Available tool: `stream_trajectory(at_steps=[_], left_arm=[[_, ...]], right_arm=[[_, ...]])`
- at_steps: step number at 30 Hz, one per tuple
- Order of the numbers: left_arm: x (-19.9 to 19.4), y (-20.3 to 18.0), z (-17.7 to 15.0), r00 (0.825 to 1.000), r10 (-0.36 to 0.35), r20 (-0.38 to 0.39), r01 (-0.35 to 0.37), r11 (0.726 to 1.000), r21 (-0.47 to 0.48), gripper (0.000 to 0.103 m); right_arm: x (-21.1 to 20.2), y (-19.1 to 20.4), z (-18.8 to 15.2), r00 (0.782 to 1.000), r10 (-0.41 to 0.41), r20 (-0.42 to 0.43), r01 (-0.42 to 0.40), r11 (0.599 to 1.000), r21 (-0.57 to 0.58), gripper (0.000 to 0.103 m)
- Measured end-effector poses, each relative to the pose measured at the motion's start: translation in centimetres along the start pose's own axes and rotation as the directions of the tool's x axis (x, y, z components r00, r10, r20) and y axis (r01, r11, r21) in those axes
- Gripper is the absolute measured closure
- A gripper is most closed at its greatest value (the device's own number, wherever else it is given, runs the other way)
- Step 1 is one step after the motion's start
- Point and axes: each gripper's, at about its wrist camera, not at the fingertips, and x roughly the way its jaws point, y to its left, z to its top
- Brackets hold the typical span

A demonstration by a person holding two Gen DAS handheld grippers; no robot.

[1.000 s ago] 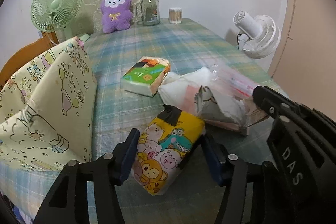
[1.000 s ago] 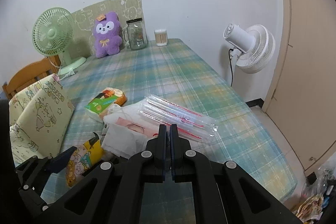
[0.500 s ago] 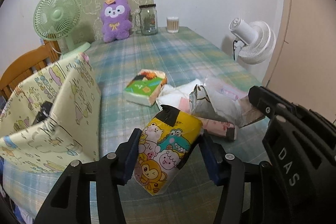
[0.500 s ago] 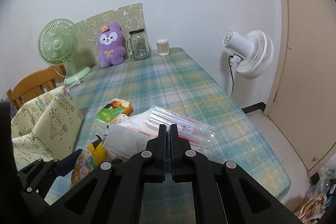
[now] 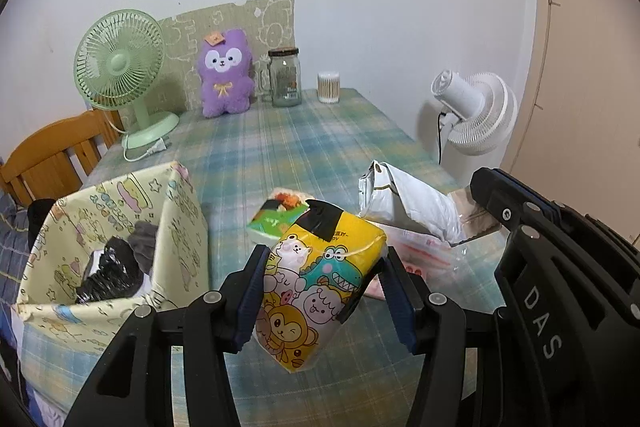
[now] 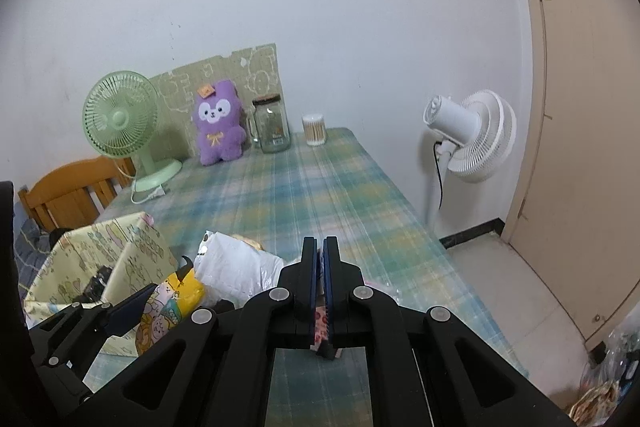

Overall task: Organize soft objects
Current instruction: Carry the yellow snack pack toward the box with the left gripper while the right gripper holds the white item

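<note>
My left gripper (image 5: pixel 326 254) is shut on a yellow tissue pack (image 5: pixel 316 279) printed with cartoon animals, held tilted above the plaid table (image 5: pixel 280 147). My right gripper (image 6: pixel 320 247) is shut on a flat plastic packet; a pink-patterned strip of it (image 6: pixel 320 323) shows between the jaws. A crumpled white bag (image 5: pixel 408 203) hangs with that packet just in front of the right gripper (image 5: pixel 486 183). A green tissue pack (image 5: pixel 272 223) lies on the table behind the yellow one. At the left stands an open yellow cartoon-print fabric bin (image 5: pixel 180 227) with dark clothes (image 5: pixel 116 267) inside.
Along the back wall stand a green desk fan (image 5: pixel 120 67), a purple plush toy (image 5: pixel 226 75), a glass jar (image 5: pixel 285 79) and a cup of cotton swabs (image 5: pixel 329 87). A white floor fan (image 5: pixel 476 115) stands off the table's right edge. A wooden chair (image 5: pixel 52 155) is at the left.
Both grippers have risen with their loads. The yellow pack and the white bag with its packet have come up off the table, and the bin's inside has come into sight.
</note>
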Motion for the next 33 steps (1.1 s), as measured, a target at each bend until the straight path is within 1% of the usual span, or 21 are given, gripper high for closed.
stream_trajectory(at_steps=[14,28,33], left_arm=[[-1.6,1.4,2.0,0.999,-0.004,0.054,0.004,1.000,-0.009,0.046],[-2.2,5.5,3.2,0.995,0.026,0.092,-0.022,0.999,-0.042,0.046],[-2.3,7.3,3.3,0.993,0.049,0.103,-0.044,0.998,-0.052,0.046]], right_arm=[[-1.2,1.9,2.8,0.999,0.007,0.044,-0.006,1.000,-0.018,0.097],[-0.5,5.9,4.0,0.998,0.047,0.046,-0.045,0.998,-0.036,0.097],[0.0,7.7,3.9,0.996,0.079,0.038,-0.077,0.997,-0.030,0.097]])
